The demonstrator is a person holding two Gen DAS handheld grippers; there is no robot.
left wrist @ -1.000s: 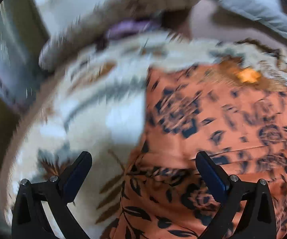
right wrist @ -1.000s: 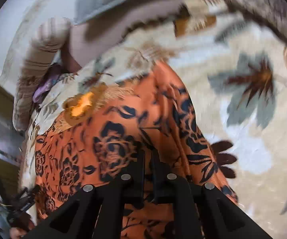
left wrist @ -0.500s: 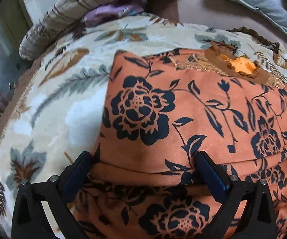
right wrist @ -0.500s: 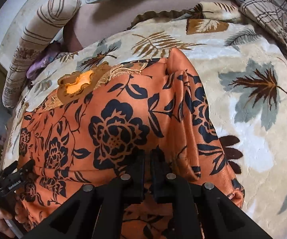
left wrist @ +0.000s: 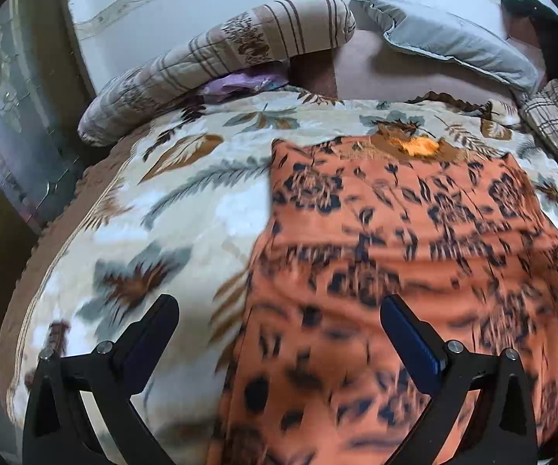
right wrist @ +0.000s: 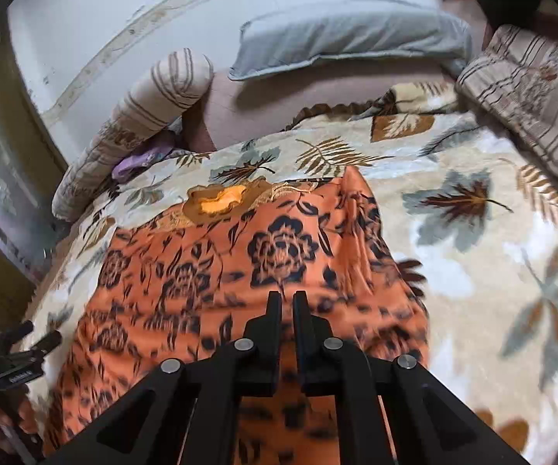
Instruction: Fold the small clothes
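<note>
Both grippers have backed off toward six o'clock: my left gripper gapes empty, right gripper pinched closed, whether on cloth I cannot tell, leaving the orange garment flat mid-blanket for folding.

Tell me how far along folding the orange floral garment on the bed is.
Done: the orange garment lies spread on the leaf-print blanket, one fold ridge across its near part. In hand: nothing visibly gripped; the left claw is open above it, the right claw shut. Left: the remaining folds.
</note>
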